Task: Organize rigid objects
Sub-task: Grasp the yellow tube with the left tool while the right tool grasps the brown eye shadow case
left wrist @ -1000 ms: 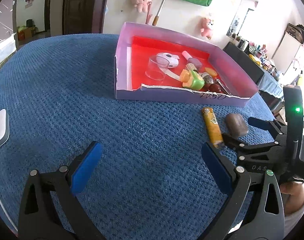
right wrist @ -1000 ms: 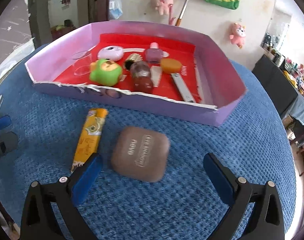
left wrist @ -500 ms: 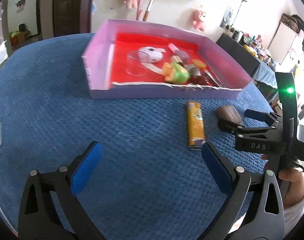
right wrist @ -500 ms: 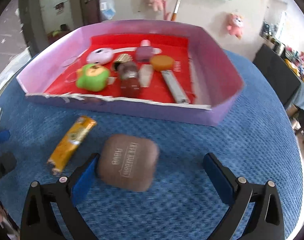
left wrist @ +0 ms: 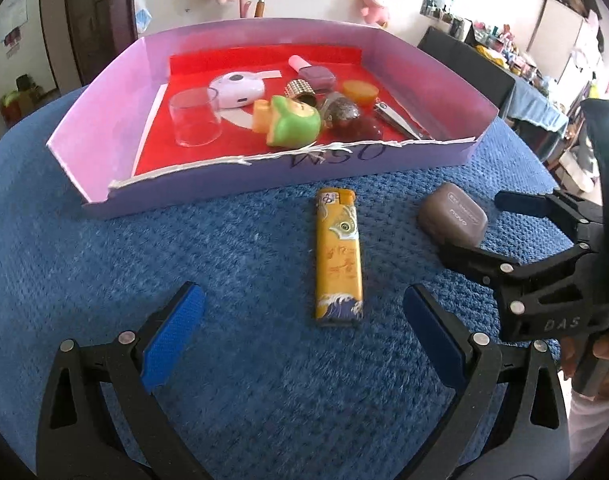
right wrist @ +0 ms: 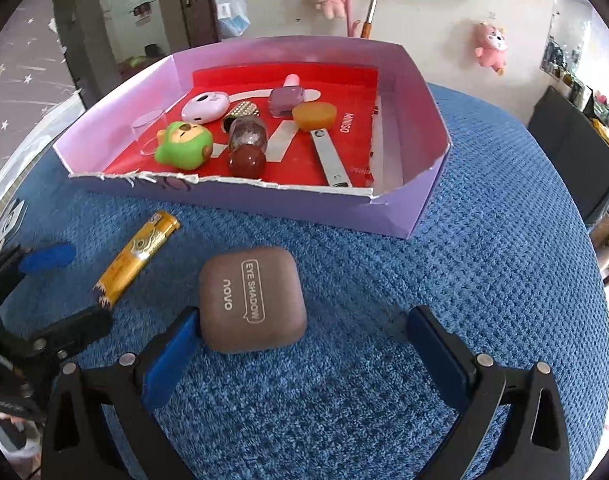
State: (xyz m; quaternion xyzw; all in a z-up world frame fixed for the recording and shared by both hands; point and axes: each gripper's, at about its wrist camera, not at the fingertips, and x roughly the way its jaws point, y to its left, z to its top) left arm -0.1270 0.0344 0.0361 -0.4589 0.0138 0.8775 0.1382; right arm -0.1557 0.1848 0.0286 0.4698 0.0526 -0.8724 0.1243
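Centre frame, the brown case (right wrist: 252,300) reads "EYE SHADOW" and "novo"; the tray (right wrist: 408,208) liner upper centre reads "MINISO". Both the left gripper (left wrist: 304,320) and right gripper (right wrist: 304,340) gape wide, holding nothing.

A yellow lighter (left wrist: 338,259) lies flat on the blue surface (left wrist: 244,380), just before the lilac tray (left wrist: 384,162). Beside it rests a brown eye-shadow case (right wrist: 251,298), lid shut, printed face up, also outside the tray.
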